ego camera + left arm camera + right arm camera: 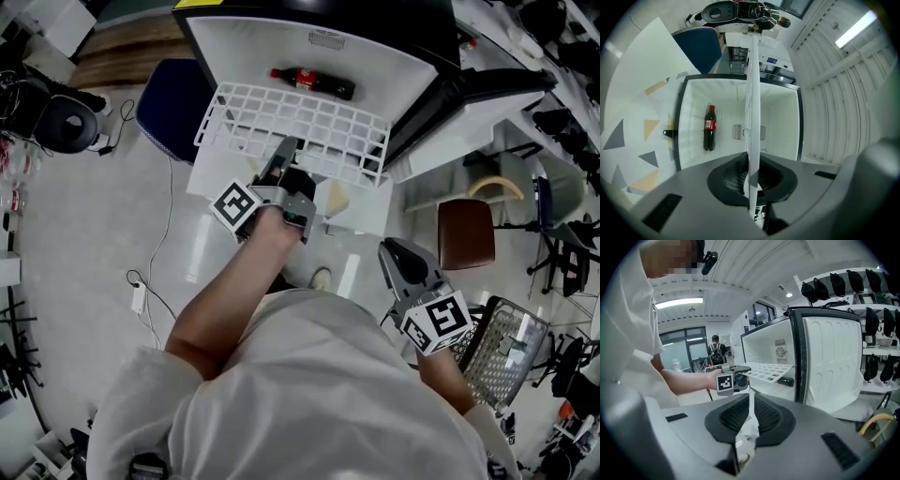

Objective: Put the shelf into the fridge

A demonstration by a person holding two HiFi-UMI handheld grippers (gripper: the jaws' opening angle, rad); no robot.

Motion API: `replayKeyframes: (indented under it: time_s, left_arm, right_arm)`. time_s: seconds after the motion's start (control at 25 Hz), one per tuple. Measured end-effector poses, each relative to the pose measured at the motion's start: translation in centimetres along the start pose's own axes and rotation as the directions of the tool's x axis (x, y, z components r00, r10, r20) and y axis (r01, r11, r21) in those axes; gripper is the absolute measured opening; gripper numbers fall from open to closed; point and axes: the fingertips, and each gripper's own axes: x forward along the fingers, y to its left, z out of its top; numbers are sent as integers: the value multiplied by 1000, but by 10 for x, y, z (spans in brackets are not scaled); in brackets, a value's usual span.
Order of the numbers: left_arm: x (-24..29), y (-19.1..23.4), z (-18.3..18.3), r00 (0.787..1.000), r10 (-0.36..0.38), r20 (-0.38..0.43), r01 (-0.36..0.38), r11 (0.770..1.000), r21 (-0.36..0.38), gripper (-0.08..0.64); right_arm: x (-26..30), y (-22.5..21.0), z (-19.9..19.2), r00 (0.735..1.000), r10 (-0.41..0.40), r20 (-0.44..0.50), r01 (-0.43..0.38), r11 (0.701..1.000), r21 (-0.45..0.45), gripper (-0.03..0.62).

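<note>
A white wire shelf (300,127) is held level at the mouth of the open fridge (375,66), its far edge just inside. My left gripper (281,155) is shut on the shelf's near edge. In the left gripper view the shelf (752,117) runs edge-on between the jaws of the left gripper (751,180). A cola bottle (314,82) lies on the fridge's floor, under the shelf. My right gripper (408,272) hangs low at the right, away from the shelf, shut and holding nothing. The right gripper view shows the right gripper (749,416) and, beyond it, the shelf (768,370) at the fridge opening.
The fridge door (487,103) stands open to the right. A blue chair (173,108) is left of the fridge. A brown stool (466,232) and a wire basket (502,352) stand at the right. A cable with a power strip (139,298) lies on the floor at the left.
</note>
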Motion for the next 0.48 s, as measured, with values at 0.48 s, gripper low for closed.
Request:
replayKeyframes:
  time_s: [0.48]
  left_arm:
    - [7,4,2,1000,-4,-2,4,1000,4,38]
  right_arm:
    - [6,-5,-4,1000,-14,-13,14,1000,3,43]
